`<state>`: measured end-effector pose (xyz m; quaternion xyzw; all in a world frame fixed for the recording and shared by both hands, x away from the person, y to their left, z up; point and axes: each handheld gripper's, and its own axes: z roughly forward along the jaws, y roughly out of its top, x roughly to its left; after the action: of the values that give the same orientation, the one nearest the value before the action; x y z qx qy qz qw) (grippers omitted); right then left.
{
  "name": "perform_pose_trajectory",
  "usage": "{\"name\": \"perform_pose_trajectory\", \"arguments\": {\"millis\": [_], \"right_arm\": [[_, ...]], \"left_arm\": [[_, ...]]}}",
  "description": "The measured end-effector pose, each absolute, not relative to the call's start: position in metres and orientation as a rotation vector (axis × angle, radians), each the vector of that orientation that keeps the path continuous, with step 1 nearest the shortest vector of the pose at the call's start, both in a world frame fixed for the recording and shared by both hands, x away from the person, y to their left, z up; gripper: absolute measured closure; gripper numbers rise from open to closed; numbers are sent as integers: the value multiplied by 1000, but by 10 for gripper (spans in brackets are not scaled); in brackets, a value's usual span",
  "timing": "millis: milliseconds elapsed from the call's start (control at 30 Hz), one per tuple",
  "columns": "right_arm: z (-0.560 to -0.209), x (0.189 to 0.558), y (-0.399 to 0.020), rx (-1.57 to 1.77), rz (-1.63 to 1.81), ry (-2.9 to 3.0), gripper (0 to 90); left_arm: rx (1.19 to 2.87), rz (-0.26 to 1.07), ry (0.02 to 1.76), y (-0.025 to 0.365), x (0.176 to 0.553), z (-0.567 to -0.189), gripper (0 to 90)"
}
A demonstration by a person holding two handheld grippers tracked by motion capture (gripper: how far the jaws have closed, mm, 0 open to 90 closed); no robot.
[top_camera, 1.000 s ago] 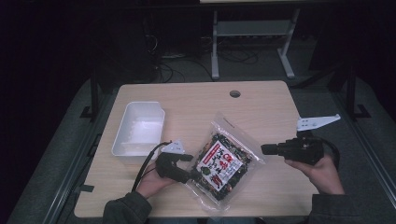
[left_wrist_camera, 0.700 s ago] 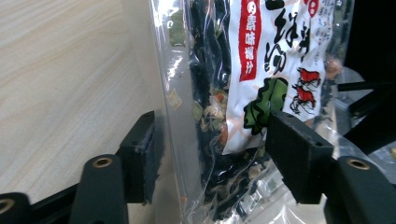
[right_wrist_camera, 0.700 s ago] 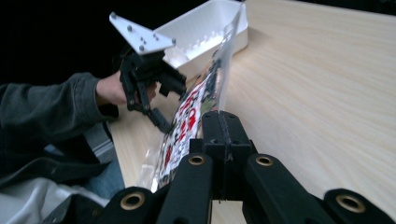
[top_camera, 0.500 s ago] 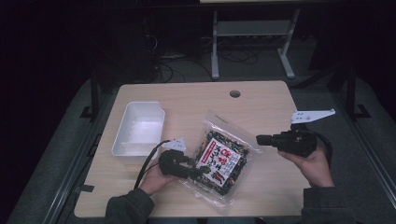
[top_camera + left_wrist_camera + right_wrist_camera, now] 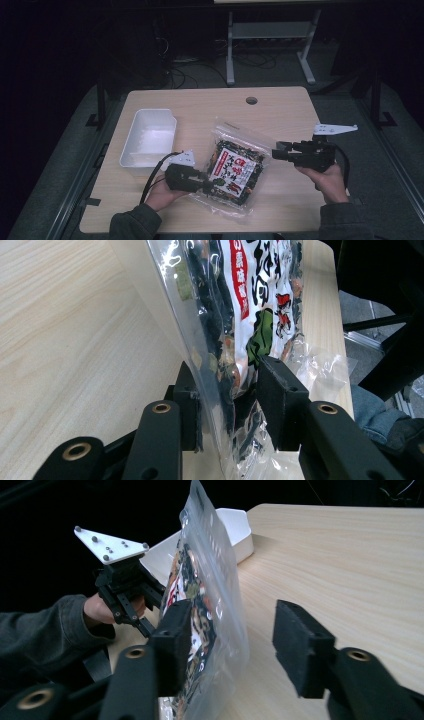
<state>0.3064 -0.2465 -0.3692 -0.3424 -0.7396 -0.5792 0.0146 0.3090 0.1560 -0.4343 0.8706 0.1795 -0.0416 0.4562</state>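
Note:
A clear snack bag (image 5: 235, 169) with a red, white and black label lies tilted across the table's front middle. My left gripper (image 5: 209, 185) has just been closing and is now shut on the bag's near-left edge. In the left gripper view the bag (image 5: 240, 285) stands on edge between the pads (image 5: 280, 405). My right gripper (image 5: 276, 152) sits at the bag's right edge. Its jaws have just been opening and stand open. In the right gripper view the bag (image 5: 205, 580) rests against the left pad (image 5: 172, 630), well clear of the other pad.
A white rectangular tray (image 5: 131, 150) stands empty at the table's left, just behind my left hand. A round cable hole (image 5: 251, 100) sits near the far edge of the wooden table (image 5: 210, 107). Dark floor and a metal stand (image 5: 270, 30) lie beyond.
The left jaws closed onto the bag's edge. The right gripper moved left and slightly down, and its jaws opened, releasing the bag's right edge.

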Motion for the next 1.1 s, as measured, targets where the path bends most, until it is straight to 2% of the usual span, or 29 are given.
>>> {"name": "perform_pose_trajectory", "arguments": {"millis": [133, 267, 467, 567, 867, 967, 1100], "right_arm": [[-390, 301, -238, -1100, -1812, -2256, 326], [-399, 299, -230, -1101, -1781, -2260, 289], [-407, 299, -215, -1076, -1697, -2297, 286], [-408, 298, -210, -1065, -1704, -2297, 310], [-412, 296, -198, -1047, -1758, -2293, 527], [-411, 296, -197, -1046, -1762, -2296, 540], [-411, 297, -193, -1034, -1761, -2308, 624]], "left_arm": [[2144, -101, 443, 156, 309, -435, 638], [2144, -96, 441, 156, 308, -434, 638], [2145, -82, 435, 156, 306, -434, 637], [2145, -81, 434, 157, 306, -434, 637], [2138, -80, 438, 157, 305, -435, 635], [2138, -81, 439, 156, 305, -435, 634], [2139, -82, 439, 155, 305, -436, 634]]}}
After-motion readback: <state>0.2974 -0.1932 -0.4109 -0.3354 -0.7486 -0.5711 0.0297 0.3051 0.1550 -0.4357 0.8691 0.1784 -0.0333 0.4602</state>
